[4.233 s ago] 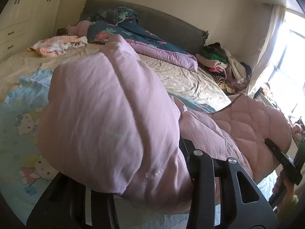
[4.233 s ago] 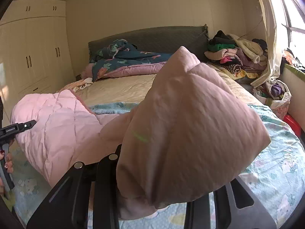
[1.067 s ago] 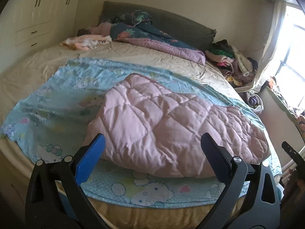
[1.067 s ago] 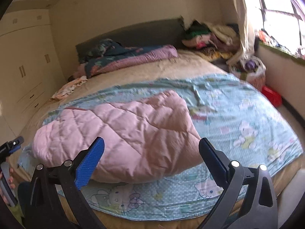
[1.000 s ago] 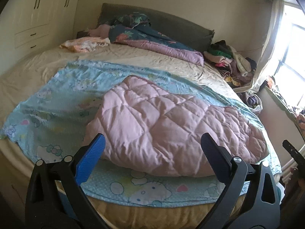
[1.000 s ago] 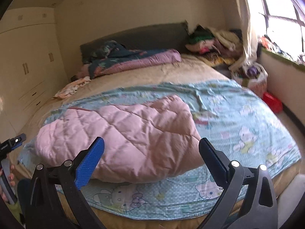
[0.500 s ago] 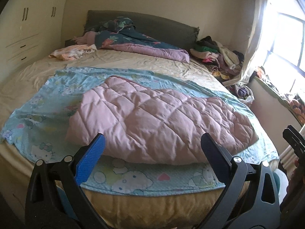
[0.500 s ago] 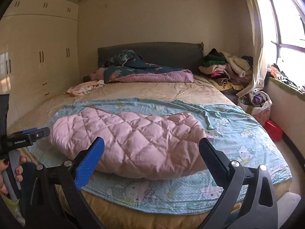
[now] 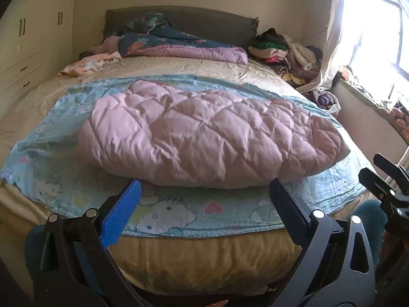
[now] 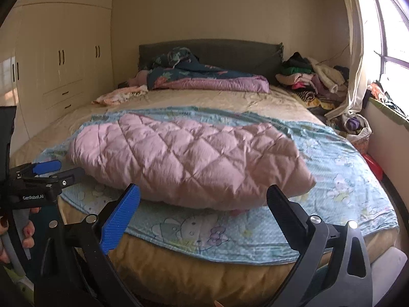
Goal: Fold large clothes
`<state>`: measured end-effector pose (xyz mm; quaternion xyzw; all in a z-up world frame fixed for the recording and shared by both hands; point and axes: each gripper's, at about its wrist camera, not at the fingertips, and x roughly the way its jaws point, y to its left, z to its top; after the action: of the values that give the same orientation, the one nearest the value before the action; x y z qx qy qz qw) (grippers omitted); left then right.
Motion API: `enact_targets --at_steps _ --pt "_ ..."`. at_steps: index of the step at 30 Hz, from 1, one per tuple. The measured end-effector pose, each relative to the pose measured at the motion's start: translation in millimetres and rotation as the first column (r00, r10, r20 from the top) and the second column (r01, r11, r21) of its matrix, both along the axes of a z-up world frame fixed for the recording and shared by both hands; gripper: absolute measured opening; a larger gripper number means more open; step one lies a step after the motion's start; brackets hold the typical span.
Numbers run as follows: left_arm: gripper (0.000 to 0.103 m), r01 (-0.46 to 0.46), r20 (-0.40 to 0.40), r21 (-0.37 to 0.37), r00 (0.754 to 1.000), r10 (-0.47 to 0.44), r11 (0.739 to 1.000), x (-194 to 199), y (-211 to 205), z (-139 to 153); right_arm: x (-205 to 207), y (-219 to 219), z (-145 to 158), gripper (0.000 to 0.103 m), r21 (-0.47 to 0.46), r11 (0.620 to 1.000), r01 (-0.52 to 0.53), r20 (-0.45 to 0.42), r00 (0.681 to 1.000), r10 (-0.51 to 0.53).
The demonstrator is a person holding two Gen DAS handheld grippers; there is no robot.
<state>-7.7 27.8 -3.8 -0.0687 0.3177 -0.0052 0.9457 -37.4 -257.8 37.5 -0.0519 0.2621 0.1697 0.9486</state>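
Note:
A pink quilted garment point(image 9: 209, 133) point(image 10: 189, 158) lies folded in a long puffy bundle across the light blue cartoon-print sheet point(image 9: 168, 212) point(image 10: 340, 179) near the foot of the bed. My left gripper point(image 9: 204, 192) is open and empty, held back from the bed's foot edge, short of the bundle's near side. My right gripper point(image 10: 202, 197) is open and empty too, also off the foot of the bed. The left gripper shows at the left of the right wrist view, with a hand point(image 10: 25, 232) on its handle.
Floral and purple bedding point(image 10: 204, 79) is heaped by the dark headboard. A pile of clothes point(image 10: 309, 76) sits at the bed's far right beside a curtain and window. A small peach garment point(image 10: 120, 94) lies far left. Wardrobes point(image 10: 61, 58) line the left wall. A bag point(image 10: 358, 128) stands on the floor.
Four seconds ago both grippers were shut on the pink garment and held it up. They have let go, opened, and drawn back from the bed; the garment now rests folded on the sheet.

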Motion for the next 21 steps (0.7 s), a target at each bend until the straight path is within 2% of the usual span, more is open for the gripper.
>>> enact_targets --at_steps 4,21 --pt "0.094 -0.01 0.004 0.0 1.0 0.01 1.0 0.3 2.7 -0.1 2.5 7.0 -9.2 0.099 -0.003 1.0 -0.024 -0.033 0.999 0.024" --pt "0.094 -0.009 0.006 -0.001 1.0 0.009 1.0 -0.3 3.4 0.3 3.4 5.5 -11.9 0.099 0.004 1.0 -0.012 -0.038 0.999 0.013"
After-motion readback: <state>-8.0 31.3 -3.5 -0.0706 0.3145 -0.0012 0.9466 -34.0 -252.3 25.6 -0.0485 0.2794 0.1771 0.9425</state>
